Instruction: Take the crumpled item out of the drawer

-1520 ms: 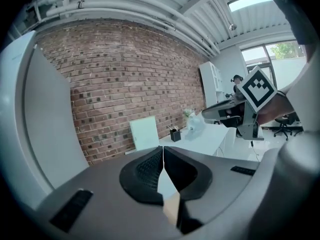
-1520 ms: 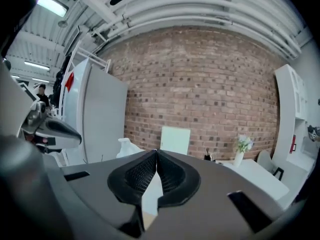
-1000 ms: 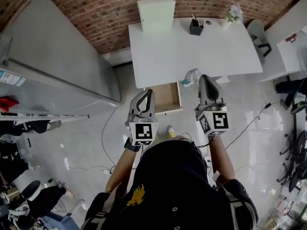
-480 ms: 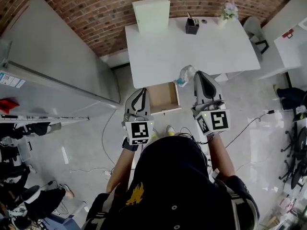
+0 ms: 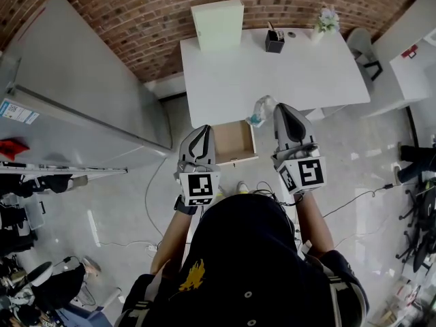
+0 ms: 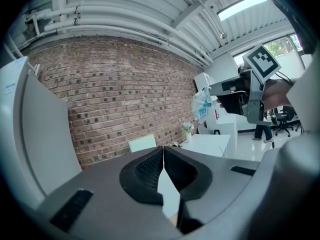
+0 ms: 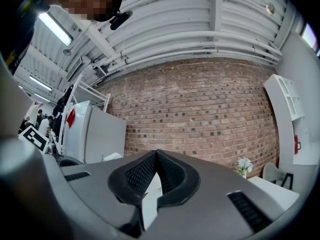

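Observation:
The wooden drawer [image 5: 234,142] stands pulled out from under the white table [image 5: 272,73]. The crumpled item [image 5: 261,110], a clear plastic wad with blue print, hangs from the tip of my right gripper [image 5: 278,107] just above the table's front edge, to the right of the drawer. The left gripper view shows the same wad [image 6: 202,104] pinched by the right gripper [image 6: 217,97]. In the right gripper view the jaws [image 7: 156,154] meet and hide the item. My left gripper [image 5: 205,129] hovers at the drawer's left side, shut and empty [image 6: 163,150].
On the table's far side stand a pale green box [image 5: 218,24], a black pen holder [image 5: 275,40] and a small flower pot [image 5: 327,20]. A grey cabinet [image 5: 82,80] fills the left. A brick wall [image 5: 150,19] runs behind. Cables [image 5: 354,196] lie on the floor.
The right gripper has carried the crumpled item slightly left, nearer the drawer. The left gripper has barely moved.

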The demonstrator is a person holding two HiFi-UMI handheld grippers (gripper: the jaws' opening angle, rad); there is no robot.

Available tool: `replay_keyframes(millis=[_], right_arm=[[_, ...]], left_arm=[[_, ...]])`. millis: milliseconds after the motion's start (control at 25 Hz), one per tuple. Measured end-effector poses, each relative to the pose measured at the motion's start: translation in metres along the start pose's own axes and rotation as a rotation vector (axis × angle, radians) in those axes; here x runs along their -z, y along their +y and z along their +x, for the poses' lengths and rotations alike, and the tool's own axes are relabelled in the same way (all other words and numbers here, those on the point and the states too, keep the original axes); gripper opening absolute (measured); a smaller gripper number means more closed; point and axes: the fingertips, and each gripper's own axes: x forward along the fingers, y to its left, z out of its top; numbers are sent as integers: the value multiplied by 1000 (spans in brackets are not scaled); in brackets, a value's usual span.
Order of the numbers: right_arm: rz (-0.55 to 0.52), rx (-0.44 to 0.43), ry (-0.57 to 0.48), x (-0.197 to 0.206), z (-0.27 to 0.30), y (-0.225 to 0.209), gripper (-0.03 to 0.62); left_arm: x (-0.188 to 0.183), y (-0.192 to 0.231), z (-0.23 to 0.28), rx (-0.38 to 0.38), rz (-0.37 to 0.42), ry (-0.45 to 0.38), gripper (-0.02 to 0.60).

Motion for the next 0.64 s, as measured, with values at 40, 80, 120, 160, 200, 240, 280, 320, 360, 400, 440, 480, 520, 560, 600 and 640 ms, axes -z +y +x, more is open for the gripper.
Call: replay_keyframes(millis=[40,80,120,160,200,240,280,320,360,400,440,480,520,560,600,640], right_arm=[[2,-2,-4,-2,1,1,26],[5,-5,-8,-4,2,3,26],[7,-8,-9,-5,2,5,26],[6,-11,-9,-6,2,6,26],[1,-16,-6,-7,2,7,26],[-7,-21,-5,-7,2,9,26],[-14,-26,-5,-9,2,11,26],[-20,-32,-8,-10,3,14,26],[-22,-38,-13,-13,4,17,26],[-20,-44,-19,-15,5,20,26],[-18,-48,-22,-16,5,22,26],[-19,-52,-21,-16,6,24,26],[-21,-54,-17,-15,6,25,26],[-20,-56,-16,-15,7,26,26],[-18,-58,-17,-15,8,27,26],[-16,-60,-17,-15,8,28,26]], left_arm=[[0,1,0,0,0,-1,20],[-1,2,0,0,0,-2,20],[-1,2,0,-1,0,-3,20],[-2,3,-1,-1,0,-4,20],[-2,3,0,0,0,-5,20],[-3,3,0,0,1,-6,20],[-3,3,0,1,1,-6,20],[-2,3,0,1,0,-6,20],[-1,4,0,1,0,-4,20],[0,4,-1,1,-1,-2,20],[2,5,-2,0,-2,1,20],[3,5,-2,-2,-3,3,20],[4,7,-3,-3,-3,4,20],[5,8,-3,-5,-2,6,20],[6,9,-4,-7,-2,7,20],[7,11,-4,-8,-1,9,20]])
